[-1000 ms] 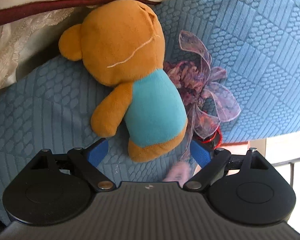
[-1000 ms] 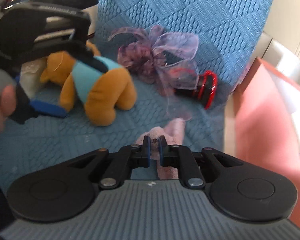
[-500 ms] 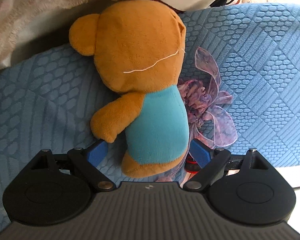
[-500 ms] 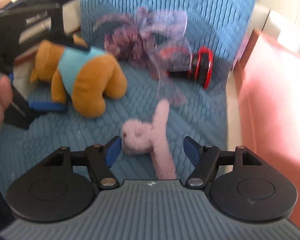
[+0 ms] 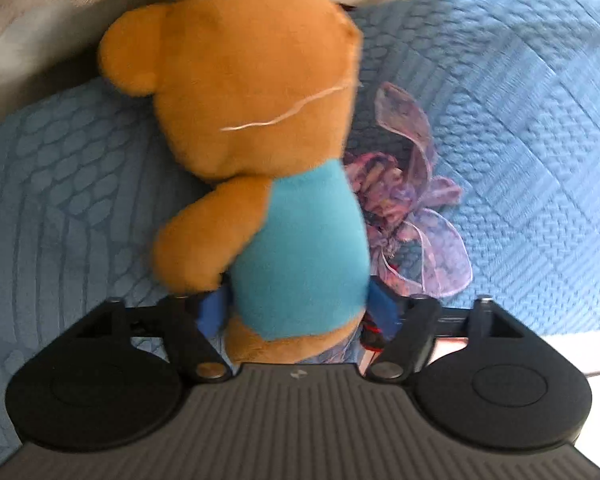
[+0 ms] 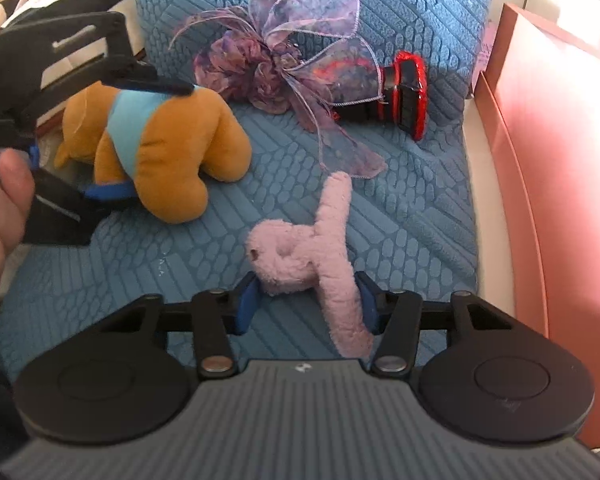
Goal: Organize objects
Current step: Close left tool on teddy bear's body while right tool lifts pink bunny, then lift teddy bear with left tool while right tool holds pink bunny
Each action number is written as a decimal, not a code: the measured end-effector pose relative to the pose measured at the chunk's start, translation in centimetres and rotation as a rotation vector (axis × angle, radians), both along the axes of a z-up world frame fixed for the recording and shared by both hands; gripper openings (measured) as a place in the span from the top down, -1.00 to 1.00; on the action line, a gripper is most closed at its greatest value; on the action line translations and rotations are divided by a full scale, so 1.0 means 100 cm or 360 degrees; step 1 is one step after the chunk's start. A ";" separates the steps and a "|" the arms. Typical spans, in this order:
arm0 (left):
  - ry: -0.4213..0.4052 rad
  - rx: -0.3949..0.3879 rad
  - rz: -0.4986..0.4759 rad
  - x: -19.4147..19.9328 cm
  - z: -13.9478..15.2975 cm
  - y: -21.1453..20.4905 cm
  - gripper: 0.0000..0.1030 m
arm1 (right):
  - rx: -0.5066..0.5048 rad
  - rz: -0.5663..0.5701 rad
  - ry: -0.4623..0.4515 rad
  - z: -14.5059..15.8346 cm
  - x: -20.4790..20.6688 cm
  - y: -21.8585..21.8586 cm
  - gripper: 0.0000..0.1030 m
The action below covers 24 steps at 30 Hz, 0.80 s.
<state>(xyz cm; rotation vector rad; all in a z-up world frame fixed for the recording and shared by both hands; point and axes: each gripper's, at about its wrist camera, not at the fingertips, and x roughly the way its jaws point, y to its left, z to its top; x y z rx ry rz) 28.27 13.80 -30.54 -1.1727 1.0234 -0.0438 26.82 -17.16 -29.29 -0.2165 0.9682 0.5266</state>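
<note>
Closing in on the teddy bear (image 5: 292,184), the left gripper (image 5: 298,308) has just been narrowing its fingers, and the blue pads (image 5: 210,312) now sit against both sides of the bear's turquoise shirt low in the left wrist view, gripping the toy at the waist. The bear lies on the blue quilted cushion (image 5: 520,140), head toward the top of the frame, with the purple ribbon bow (image 5: 412,216) tucked just beside it on the right. In the right wrist view the right gripper (image 6: 308,304) has also just been closing its fingers; the pink plush toy (image 6: 312,256) lies between them at lower centre, one pad touching its rounded body on the left and the other against its long limb on the right. Farther up that frame the bow rests near the top centre, touching a red and black toy (image 6: 408,96) at the upper right. A hand (image 6: 0,208) holds the left gripper at the left edge, and a pink box (image 6: 552,160) stands along the right side.
</note>
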 end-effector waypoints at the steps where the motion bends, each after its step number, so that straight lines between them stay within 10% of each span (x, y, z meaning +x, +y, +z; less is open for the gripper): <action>1: -0.0016 0.0047 -0.0021 -0.001 0.004 -0.001 -0.36 | -0.0007 0.0007 -0.0012 0.001 -0.001 0.001 0.04; 17: -0.0171 0.0616 -0.0467 -0.046 0.051 -0.022 -0.23 | 0.0003 -0.0050 -0.0031 0.003 -0.004 0.001 0.13; 24: -0.0130 0.0636 -0.0456 -0.055 0.048 -0.021 -0.31 | 0.0005 -0.0063 -0.0019 0.001 -0.004 0.002 0.13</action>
